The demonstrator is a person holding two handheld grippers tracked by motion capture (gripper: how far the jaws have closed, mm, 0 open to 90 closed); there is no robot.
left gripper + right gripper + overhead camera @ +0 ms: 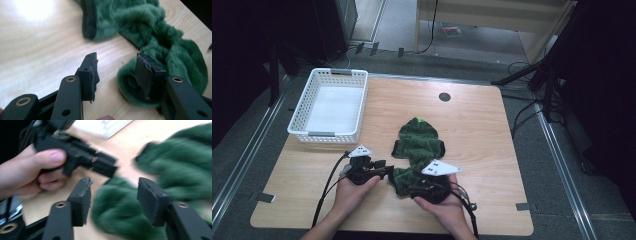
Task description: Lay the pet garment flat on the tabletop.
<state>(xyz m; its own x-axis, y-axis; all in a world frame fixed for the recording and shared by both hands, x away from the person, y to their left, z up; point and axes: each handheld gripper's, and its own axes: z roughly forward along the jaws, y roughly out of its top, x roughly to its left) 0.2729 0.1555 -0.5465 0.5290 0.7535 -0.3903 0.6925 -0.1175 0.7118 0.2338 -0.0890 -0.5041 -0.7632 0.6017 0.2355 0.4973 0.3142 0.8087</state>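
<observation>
A dark green fuzzy garment (pixel 418 142) with black cuffs lies crumpled in the middle of the wooden table (pixel 477 150). My left gripper (pixel 387 172) reaches in from the left at the garment's near end, open. In the left gripper view the left gripper (pixel 116 72) has one jaw on bare wood and the other against a rolled green end (pixel 155 37). My right gripper (pixel 411 187) comes from the right, open. In the right gripper view the right gripper (pixel 113 192) straddles the green fabric (pixel 117 212), with the left gripper (pixel 82 157) just beyond it.
A white plastic basket (pixel 327 133) stands at the table's far left corner, with nothing in it. A small round black grommet (pixel 444 96) sits in the tabletop near the far edge. Bare wood lies right of the garment. Cables trail from both grippers toward the near edge.
</observation>
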